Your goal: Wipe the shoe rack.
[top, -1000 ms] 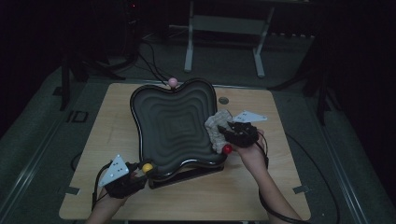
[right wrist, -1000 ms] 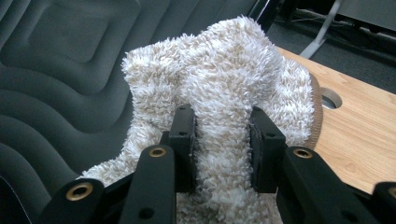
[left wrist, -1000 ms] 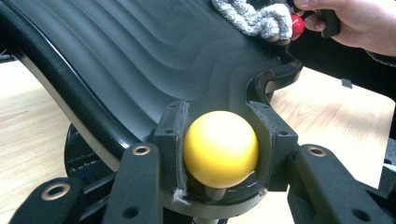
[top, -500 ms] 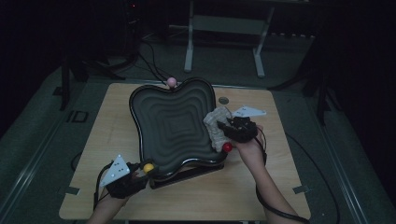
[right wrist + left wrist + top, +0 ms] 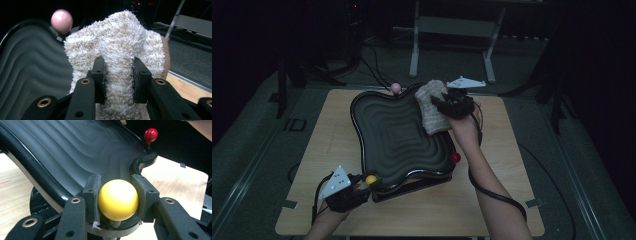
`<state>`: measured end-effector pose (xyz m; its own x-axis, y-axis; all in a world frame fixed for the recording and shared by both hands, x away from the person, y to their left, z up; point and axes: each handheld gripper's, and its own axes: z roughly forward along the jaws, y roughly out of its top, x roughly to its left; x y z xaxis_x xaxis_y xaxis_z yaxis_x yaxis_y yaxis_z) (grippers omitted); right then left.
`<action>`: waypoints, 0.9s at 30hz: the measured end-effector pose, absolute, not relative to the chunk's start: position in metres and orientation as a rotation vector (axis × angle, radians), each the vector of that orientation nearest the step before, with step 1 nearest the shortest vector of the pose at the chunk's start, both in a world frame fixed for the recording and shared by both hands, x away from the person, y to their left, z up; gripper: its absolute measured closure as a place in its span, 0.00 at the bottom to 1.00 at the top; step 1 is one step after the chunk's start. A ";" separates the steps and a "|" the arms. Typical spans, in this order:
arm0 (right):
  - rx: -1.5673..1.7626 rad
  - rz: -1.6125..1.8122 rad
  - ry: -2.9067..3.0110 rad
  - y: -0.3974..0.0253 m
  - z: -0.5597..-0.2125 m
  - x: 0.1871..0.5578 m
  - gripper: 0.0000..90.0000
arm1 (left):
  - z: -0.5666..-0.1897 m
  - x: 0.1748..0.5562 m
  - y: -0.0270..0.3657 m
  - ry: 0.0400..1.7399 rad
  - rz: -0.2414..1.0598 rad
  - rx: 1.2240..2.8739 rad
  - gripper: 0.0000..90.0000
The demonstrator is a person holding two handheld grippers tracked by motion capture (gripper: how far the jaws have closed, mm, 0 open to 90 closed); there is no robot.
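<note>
Here, counted from left to right across the high view: one left gripper [image 5: 354,192], one black tray [image 5: 397,135], three coloured knobs on the tray's corners, one cloth [image 5: 432,107] and one right gripper [image 5: 447,105], all over a single wooden table [image 5: 512,150].

The three knobs are a yellow ball [image 5: 371,180] at the tray's 7 o'clock corner, a pink ball [image 5: 395,88] at about 12 o'clock on the far rim, and a red ball [image 5: 455,158] at the 4 o'clock corner. The tray is glossy black with a wavy outline and stepped, rippled rings running down toward its middle; it sits on a dark base near the table's centre.

The cloth is a cream, fluffy towel with a shaggy pile, bunched into a lump. It lies at the tray's 1 o'clock corner, draped partly over the rim and partly onto the inner ridges, just beside the pink ball as the right gripper view shows it [image 5: 61,21].

The left hand comes in from the bottom edge at about 7 o'clock, forearm low, with the gripper's grey plate facing up. In the left gripper view its jaws are clamped on the yellow ball [image 5: 118,199], one pad on each side.

The right forearm reaches from about 5 o'clock diagonally up to the 1 o'clock corner, wrist extended, cable trailing along the arm. In the right gripper view its jaws pinch a fold of the cloth [image 5: 120,65], which bulges up and out above the fingers [image 5: 100,72].
</note>
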<state>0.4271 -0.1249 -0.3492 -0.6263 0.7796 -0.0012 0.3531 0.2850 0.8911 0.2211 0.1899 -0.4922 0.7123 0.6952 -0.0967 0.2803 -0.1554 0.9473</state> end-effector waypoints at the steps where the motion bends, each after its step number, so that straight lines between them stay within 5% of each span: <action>1: 1.028 1.283 2.112 -0.121 -0.348 0.431 0.77 | -0.492 0.221 0.190 0.779 0.436 1.738 0.66; 10: 1.129 1.151 2.114 -0.107 -0.364 0.459 0.76 | -0.493 0.221 0.190 0.775 0.435 1.735 0.66; 27: 1.001 1.123 2.151 -0.120 -0.396 0.414 0.76 | -0.493 0.221 0.189 0.778 0.437 1.733 0.66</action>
<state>0.4138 -0.1198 -0.3958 -0.5976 0.7955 -0.1002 0.3728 0.3863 0.8437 0.2211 0.1895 -0.4928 0.7131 0.6942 -0.0981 0.2777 -0.1511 0.9487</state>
